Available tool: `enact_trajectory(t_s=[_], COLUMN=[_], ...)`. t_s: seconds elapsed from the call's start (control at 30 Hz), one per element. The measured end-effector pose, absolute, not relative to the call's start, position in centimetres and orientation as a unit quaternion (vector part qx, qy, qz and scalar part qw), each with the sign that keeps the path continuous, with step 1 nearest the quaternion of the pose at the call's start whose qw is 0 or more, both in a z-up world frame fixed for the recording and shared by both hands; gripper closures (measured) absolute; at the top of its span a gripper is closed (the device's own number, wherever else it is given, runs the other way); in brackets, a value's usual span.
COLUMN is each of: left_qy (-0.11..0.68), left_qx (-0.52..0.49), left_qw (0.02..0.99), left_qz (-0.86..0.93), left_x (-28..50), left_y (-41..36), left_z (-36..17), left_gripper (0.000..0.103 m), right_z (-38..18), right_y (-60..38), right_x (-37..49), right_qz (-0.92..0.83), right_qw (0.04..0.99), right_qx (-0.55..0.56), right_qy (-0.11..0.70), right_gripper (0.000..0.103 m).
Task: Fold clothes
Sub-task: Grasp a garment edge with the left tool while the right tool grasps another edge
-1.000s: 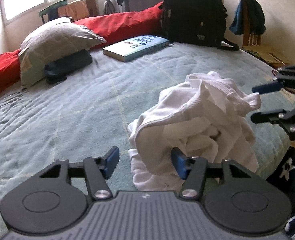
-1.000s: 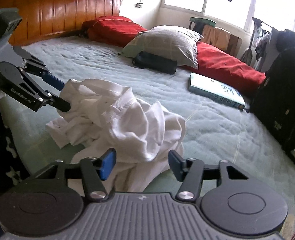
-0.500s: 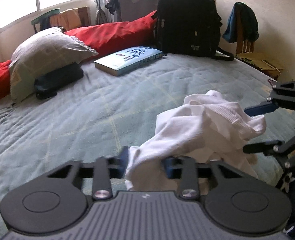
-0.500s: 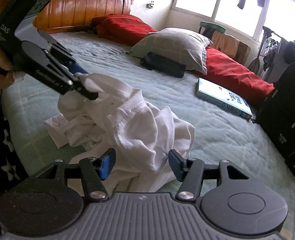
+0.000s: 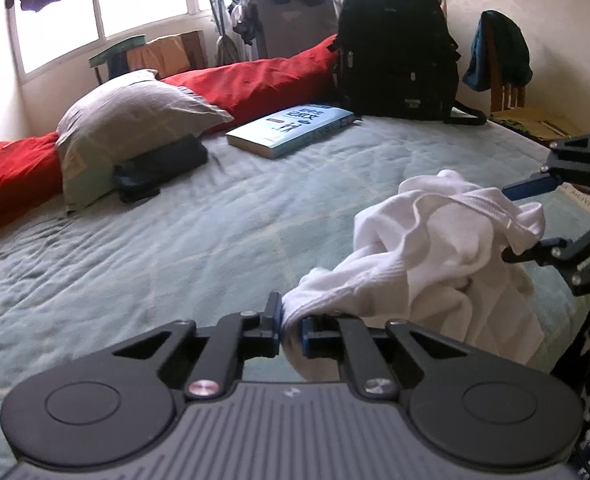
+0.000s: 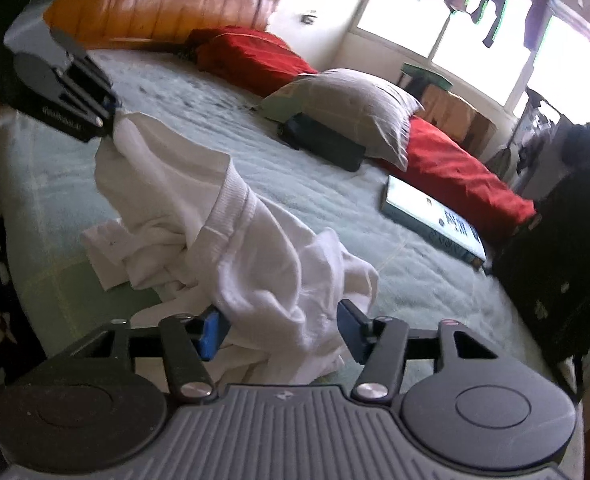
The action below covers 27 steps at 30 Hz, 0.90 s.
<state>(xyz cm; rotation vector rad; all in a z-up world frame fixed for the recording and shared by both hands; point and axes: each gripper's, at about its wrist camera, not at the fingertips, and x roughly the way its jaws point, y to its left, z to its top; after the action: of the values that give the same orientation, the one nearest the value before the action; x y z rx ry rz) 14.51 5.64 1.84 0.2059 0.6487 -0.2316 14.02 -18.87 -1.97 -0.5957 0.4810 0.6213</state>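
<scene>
Left wrist view: left gripper clamped on a ribbed edge of the white garment, edge lifted off the pale green bedspread, rest crumpled near the bed's right side. Right gripper beyond it, jaws apart with a fold between them, contact not clear. Book, pillow and black backpack farther back.

Right wrist view: right gripper half-spread and just been narrowing, cloth bunched between the blue pads, not visibly pinched. Garment stretched up toward the left gripper, pinched there at its tip.
</scene>
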Motion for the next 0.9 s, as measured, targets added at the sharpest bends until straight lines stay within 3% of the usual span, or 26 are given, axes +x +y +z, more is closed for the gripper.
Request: enact_trajectory(t_s=[0.13, 0.2, 0.23, 0.5, 0.9], left_qy=[0.316, 0.315, 0.314, 0.293, 0.296], left_qx=[0.089, 0.080, 0.079, 0.101, 0.102], left_qw=[0.940, 0.942, 0.943, 0.949, 0.948], left_qz=[-0.093, -0.084, -0.081, -0.066, -0.050], left_x=[14.0, 13.9, 14.0, 16.9, 29.5], left_y=[7.2, 8.0, 8.3, 8.6, 8.0], left_z=[1.9, 2.0, 2.1, 3.7, 5.2], left_gripper=[0.096, 0.096, 0.096, 0.096, 0.096], right_z=[-2.4, -2.4, -2.3, 1.1, 3.9], right_y=[-17.8, -17.5, -17.5, -18.4, -21.8], right_x=[13.6, 13.6, 13.7, 16.4, 29.4], right_qz=[0.289, 0.287, 0.287, 0.292, 0.258], right_qw=[0.874, 0.871, 0.872, 0.887, 0.918], right_qx=[-0.323, -0.332, -0.329, -0.277, -0.119], right_qy=[0.221, 0.221, 0.222, 0.226, 0.277], right_gripper=[0.052, 0.071, 0.074, 0.083, 0.089])
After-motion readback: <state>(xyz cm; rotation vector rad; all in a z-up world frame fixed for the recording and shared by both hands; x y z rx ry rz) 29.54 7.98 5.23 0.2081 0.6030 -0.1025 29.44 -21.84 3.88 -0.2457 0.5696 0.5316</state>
